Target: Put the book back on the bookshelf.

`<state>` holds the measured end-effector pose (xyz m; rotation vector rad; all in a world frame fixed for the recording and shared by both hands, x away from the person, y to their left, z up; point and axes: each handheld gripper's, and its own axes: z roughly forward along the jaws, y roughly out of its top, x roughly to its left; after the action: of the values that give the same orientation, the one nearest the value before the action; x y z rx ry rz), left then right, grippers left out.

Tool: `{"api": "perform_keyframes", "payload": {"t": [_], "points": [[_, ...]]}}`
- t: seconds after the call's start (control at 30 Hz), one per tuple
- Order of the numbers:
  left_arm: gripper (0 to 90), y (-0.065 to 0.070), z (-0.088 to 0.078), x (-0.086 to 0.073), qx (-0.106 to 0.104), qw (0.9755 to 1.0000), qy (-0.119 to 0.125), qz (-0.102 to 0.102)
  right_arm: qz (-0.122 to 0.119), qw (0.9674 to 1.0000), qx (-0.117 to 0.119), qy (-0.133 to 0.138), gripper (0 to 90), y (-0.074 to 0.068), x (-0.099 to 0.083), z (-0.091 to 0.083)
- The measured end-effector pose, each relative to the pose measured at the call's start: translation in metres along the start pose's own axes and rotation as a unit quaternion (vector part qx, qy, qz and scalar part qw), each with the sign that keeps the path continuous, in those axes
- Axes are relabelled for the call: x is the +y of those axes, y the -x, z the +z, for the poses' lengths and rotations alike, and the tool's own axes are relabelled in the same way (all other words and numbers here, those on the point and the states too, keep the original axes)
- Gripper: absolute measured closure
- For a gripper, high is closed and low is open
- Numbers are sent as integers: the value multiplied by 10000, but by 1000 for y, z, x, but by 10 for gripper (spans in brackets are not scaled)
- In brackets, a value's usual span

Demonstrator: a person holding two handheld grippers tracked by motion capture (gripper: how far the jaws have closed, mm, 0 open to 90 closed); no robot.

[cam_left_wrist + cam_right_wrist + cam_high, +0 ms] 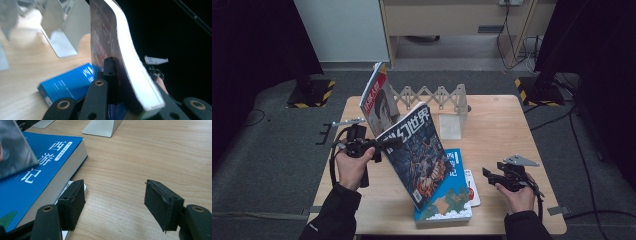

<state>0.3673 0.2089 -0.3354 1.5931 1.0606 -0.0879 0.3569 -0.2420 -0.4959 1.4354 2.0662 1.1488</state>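
Note:
My left gripper (384, 144) is shut on the spine-side edge of a dark science-fiction magazine (419, 152), holding it tilted up off the table. In the left gripper view the magazine (125, 62) stands between the black jaws, its white page edge curving upward. A blue book (452, 192) lies flat beneath it, above a thin white booklet (472, 187). My right gripper (490, 175) rests open near the table's right front, just right of the blue book (32, 175), with nothing between its pads (73, 203).
A red-and-white magazine (377, 102) leans upright in the white expanding rack (432, 97) at the back. A white bookend (451, 125) stands behind the books. Bare wood (140, 157) spreads to the right. Dark stands flank the table.

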Motion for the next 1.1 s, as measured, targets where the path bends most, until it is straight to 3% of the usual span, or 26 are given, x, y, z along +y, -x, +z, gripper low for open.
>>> {"api": "perform_keyframes", "payload": {"t": [0.2,0.47,0.8,0.83,1.03,1.07,1.1], "points": [[818,5,-13,16,390,9986,293,207,9,10000,-12,-16,325,1,0,0],[818,3,-26,34,919,9933,606,354,19,10000,-44,-19,325,3,0,1],[818,-5,-30,54,1626,9814,831,585,1,9999,-112,-42,325,7,-2,2],[818,-5,-30,54,1626,9814,831,585,1,9999,-112,-42,325,7,-2,2],[818,-13,-26,68,1914,9743,1019,604,-16,9999,-114,-61,325,7,-2,3],[818,-16,-22,71,2018,9718,1044,635,-15,9999,-121,-56,325,7,-2,3],[818,-16,-22,71,2018,9718,1044,635,-15,9999,-121,-56,325,7,-2,3]]}}
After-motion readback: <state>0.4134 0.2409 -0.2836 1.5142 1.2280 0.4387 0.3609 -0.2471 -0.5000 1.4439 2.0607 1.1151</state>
